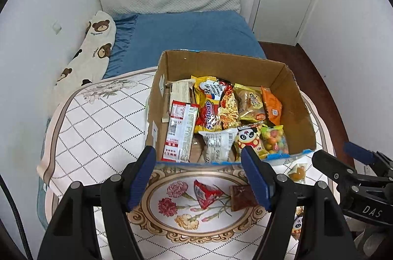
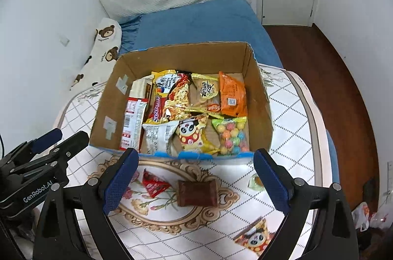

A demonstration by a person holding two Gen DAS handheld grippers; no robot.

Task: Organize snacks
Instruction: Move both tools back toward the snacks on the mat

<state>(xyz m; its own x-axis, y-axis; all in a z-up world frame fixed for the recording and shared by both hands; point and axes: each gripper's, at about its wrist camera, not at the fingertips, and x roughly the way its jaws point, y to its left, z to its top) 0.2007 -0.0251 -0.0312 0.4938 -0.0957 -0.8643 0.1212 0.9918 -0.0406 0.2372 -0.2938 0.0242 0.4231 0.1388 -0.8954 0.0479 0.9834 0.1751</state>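
Currently I read the left wrist view: left gripper point(image 1: 197, 176) fingers wide, empty; cardboard box point(image 1: 298, 110) of snacks mid-frame. Right wrist view: right gripper point(image 2: 196, 182) wide, empty, brown packet point(image 2: 197, 193) between fingers, red packet point(image 2: 154, 186) lower left.

Black plastic left gripper point(image 1: 199, 174) and right gripper point(image 2: 196, 176), silver screws at the joints. Blue textured pads point(image 2: 120, 182) inside the fingers. White lettering "DAS" and "GenRobot.AI" on the bodies.
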